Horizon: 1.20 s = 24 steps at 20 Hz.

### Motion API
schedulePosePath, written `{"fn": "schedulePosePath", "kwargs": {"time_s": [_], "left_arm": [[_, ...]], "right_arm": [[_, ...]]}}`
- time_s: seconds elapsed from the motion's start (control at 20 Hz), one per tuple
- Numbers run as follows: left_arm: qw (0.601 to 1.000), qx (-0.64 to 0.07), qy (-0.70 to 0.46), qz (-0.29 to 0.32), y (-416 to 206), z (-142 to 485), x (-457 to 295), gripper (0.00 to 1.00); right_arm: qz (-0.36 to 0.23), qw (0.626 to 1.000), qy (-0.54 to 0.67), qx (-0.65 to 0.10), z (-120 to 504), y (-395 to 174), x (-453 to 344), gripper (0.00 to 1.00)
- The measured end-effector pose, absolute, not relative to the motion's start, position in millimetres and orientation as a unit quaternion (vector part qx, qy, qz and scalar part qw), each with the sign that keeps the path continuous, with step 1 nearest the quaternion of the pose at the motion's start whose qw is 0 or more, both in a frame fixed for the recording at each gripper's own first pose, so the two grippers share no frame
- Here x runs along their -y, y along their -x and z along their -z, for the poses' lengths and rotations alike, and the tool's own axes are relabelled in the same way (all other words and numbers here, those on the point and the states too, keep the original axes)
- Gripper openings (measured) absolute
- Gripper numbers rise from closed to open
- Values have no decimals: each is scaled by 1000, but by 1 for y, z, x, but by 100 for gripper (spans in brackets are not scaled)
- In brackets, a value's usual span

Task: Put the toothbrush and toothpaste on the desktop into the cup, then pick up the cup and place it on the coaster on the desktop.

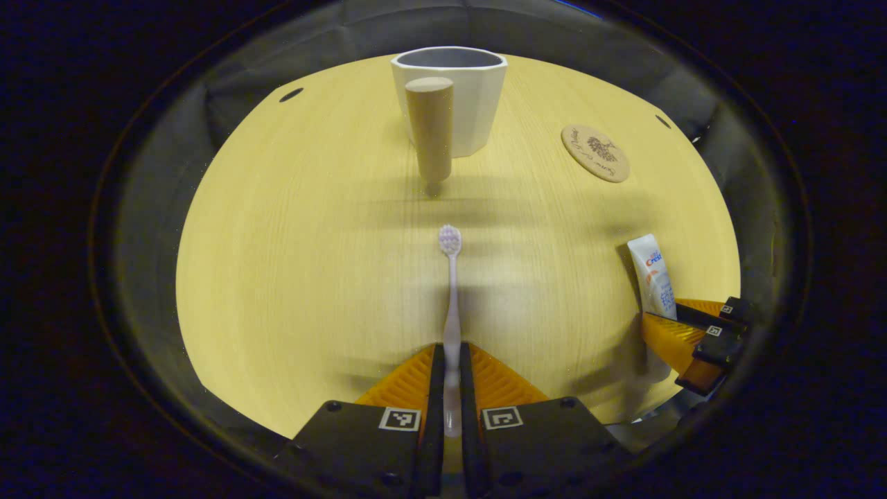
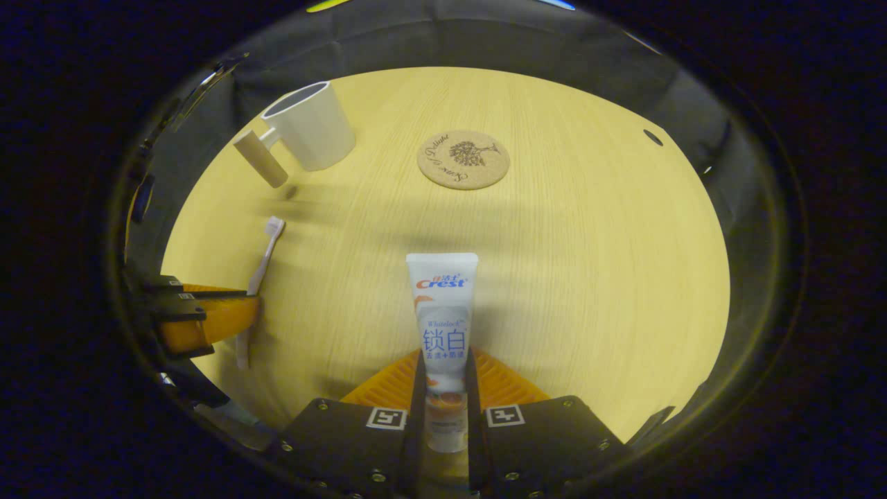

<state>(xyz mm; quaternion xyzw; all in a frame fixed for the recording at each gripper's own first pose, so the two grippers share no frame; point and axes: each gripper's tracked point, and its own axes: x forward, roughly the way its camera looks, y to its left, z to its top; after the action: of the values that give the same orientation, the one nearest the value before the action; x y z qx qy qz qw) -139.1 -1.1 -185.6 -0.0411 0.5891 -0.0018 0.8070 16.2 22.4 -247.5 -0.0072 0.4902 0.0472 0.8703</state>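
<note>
Left gripper view: left gripper [image 1: 452, 378] clamped on one toothbrush [image 1: 451, 291], short of one cup [image 1: 452, 97]; one coaster [image 1: 595, 153] beside cup. Right gripper view: right gripper [image 2: 443, 388] clamped on one toothpaste [image 2: 442, 319], well apart from cup [image 2: 308, 125].

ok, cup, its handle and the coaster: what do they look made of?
Cup: looks like matte white ceramic or plastic; faceted walls, no glare, can't tell which.
Handle: looks like unfinished wood; tan cylinder with faint grain.
Coaster: likely cork; speckled tan disc with a dark printed design.
</note>
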Motion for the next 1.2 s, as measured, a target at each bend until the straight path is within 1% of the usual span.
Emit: {"fn": "schedulePosePath", "kwargs": {"time_s": [0.05, 0.1, 0.15, 0.2, 0.25, 0.3, 0.6, 0.8, 1.0, 1.2], "left_arm": [[808, -588, 42, 4, 139, 186, 0, 19], [810, -585, 43, 5, 139, 187, 0, 19], [812, -582, 44, 8, 139, 187, 0, 19], [814, -579, 45, 12, 138, 187, 1, 29], [819, -571, 48, 11, 136, 188, 1, 19], [820, -570, 47, 15, 137, 186, 2, 13], [837, -542, 70, 18, 133, 187, 3, 14], [847, -520, 106, 19, 135, 179, 6, 14], [867, -481, 129, 22, 134, 165, 3, 14], [895, -421, 143, 24, 126, 135, -7, 14]], "right_arm": [[-47, 876, -6, -479, 246, -20, -23, 27], [-50, 875, -17, -481, 245, -17, -25, 21], [-52, 876, -30, -479, 245, -17, -25, 20], [-54, 879, -44, -471, 245, -17, -27, 21], [-59, 878, -52, -472, 246, -18, -29, 17], [-61, 878, -59, -472, 245, -15, -28, 17], [-78, 889, -73, -446, 235, -8, -34, 17], [-75, 892, -84, -438, 229, -3, -38, 17], [-75, 898, -77, -427, 221, 0, -40, 17], [-78, 901, -74, -420, 215, 1, -43, 17]]}}
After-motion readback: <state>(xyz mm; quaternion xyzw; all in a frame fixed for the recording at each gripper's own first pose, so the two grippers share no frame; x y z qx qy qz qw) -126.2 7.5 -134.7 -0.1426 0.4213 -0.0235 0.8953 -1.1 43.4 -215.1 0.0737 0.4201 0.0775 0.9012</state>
